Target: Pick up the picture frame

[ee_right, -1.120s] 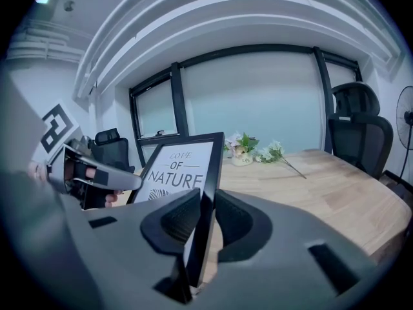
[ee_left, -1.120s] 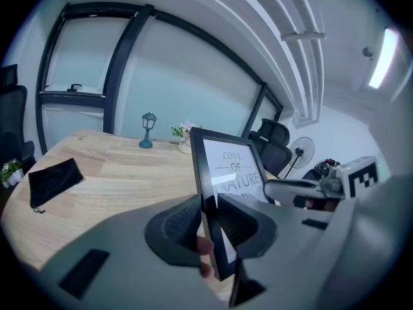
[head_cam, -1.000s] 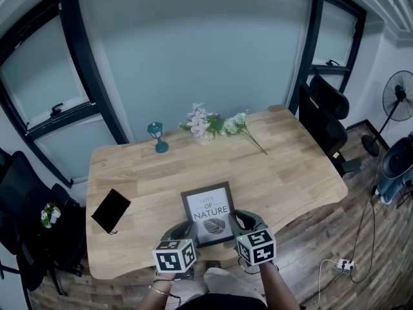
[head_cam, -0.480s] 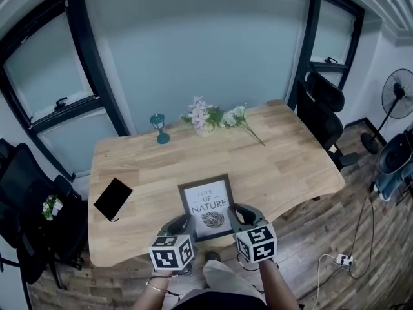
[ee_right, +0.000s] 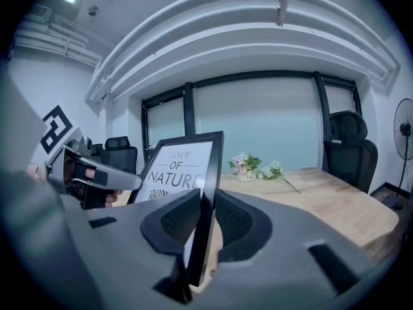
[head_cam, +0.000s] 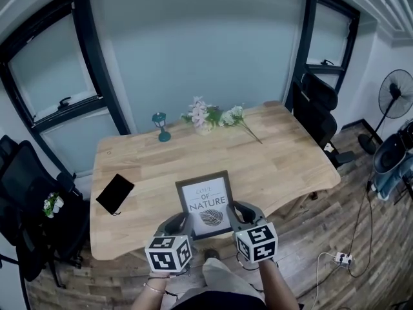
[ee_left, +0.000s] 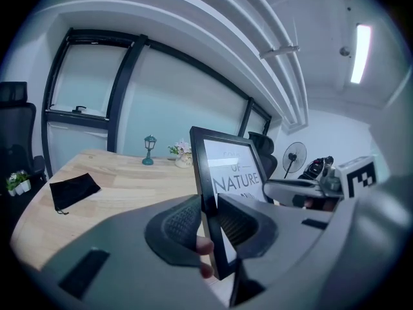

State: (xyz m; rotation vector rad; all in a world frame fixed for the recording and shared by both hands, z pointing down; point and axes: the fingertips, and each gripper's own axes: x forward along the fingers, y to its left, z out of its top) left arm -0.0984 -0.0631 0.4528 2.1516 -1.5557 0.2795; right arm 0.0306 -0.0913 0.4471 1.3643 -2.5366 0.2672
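The ribbed grey pads of the left gripper pinch the left border of the black-framed print reading "LOVE OF NATURE". The border's dark edge fills the gap between them. The right gripper mirrors this: its pads clamp the opposite border of the same picture frame. Neither pair has opened or tightened over the last second.

What has changed is the frame's place. A second ago, in the head view, it lay further in over the light wooden table. Now it sits higher and closer to the person, its lower edge near the table's front edge, held between the two marker-cubed grippers. Both gripper views show it tipped up towards standing, with bare tabletop visible beyond and below it.

I judge the pick-up essentially achieved, since the frame appears clear of the wood and carried evenly from both sides. The flat black pouch, small teal lantern and spray of pale flowers lie well apart, undisturbed.
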